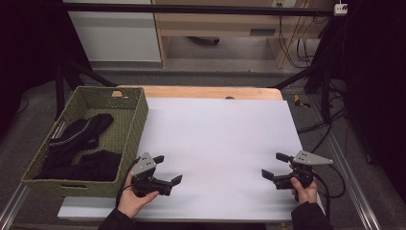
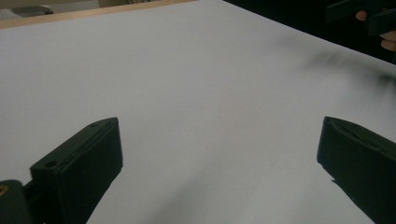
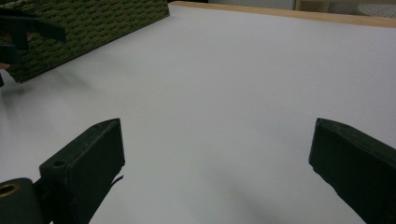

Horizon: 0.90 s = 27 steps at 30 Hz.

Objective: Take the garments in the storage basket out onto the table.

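My left gripper (image 1: 167, 169) hovers over the near left part of the white sheet (image 1: 220, 143), open, nothing between its jaws. My right gripper (image 1: 275, 166) is held at the near right, also open and holding nothing. They point toward each other. In the left gripper view my own gripper (image 2: 219, 154) stands wide over bare sheet (image 2: 196, 84), with the other gripper (image 2: 359, 14) at the top right. In the right gripper view my own gripper (image 3: 217, 154) stands equally wide, and the other gripper (image 3: 23, 28) is at the top left.
A green woven basket (image 1: 129, 124) holding dark clothing (image 1: 79, 143) sits at the table's left edge; its wall (image 3: 93, 23) is seen in the right gripper view. A wooden table edge (image 1: 210, 92) runs behind the sheet. Cabinets and cables stand beyond.
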Motion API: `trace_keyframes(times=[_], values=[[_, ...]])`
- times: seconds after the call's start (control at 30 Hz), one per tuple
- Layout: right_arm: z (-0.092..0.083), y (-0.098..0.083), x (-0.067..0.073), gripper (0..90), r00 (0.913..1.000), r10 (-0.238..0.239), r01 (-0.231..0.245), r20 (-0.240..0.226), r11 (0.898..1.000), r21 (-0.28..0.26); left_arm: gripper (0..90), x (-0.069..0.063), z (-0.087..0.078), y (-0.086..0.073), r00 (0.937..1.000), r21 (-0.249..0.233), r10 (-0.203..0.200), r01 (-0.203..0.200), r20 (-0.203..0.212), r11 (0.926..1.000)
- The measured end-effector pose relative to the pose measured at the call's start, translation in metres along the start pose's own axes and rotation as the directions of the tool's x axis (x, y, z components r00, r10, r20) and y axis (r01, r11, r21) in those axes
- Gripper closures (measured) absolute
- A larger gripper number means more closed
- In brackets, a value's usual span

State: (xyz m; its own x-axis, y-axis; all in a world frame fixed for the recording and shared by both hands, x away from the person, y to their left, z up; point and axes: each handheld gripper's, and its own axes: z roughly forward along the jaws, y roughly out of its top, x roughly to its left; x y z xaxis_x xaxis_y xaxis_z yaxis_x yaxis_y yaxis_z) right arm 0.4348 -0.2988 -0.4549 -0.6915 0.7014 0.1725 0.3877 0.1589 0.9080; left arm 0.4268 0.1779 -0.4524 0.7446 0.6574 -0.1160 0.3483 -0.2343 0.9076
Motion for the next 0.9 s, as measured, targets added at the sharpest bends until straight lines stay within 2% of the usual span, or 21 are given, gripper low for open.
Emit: trace_keyframes(times=[0.13, 0.27, 0.57, 0.9], values=[[0.001, 0.000, 0.000, 3.7, 1.0000, 0.000, 0.000, -0.002, 1.000, 0.003, 0.0, -0.001, -0.003, 0.005, 0.9999, 0.001, 0.008, -0.008, -0.014, 1.0000], [0.000, 0.000, 0.000, 3.7, 1.0000, -0.002, 0.002, 0.000, 1.000, 0.004, 0.0, -0.002, -0.006, 0.010, 0.9990, 0.012, -0.007, 0.007, -0.044, 0.9999], [0.000, 0.000, 0.000, 3.6, 1.0000, -0.003, 0.003, 0.002, 1.000, 0.007, 0.0, -0.008, -0.016, 0.023, 0.9981, 0.010, -0.001, 0.001, -0.061, 1.0000], [0.000, 0.000, 0.000, 3.5, 1.0000, -0.001, 0.001, 0.004, 1.000, 0.006, 0.0, -0.008, -0.041, 0.043, 0.9939, -0.007, 0.006, -0.006, -0.110, 1.0000]])
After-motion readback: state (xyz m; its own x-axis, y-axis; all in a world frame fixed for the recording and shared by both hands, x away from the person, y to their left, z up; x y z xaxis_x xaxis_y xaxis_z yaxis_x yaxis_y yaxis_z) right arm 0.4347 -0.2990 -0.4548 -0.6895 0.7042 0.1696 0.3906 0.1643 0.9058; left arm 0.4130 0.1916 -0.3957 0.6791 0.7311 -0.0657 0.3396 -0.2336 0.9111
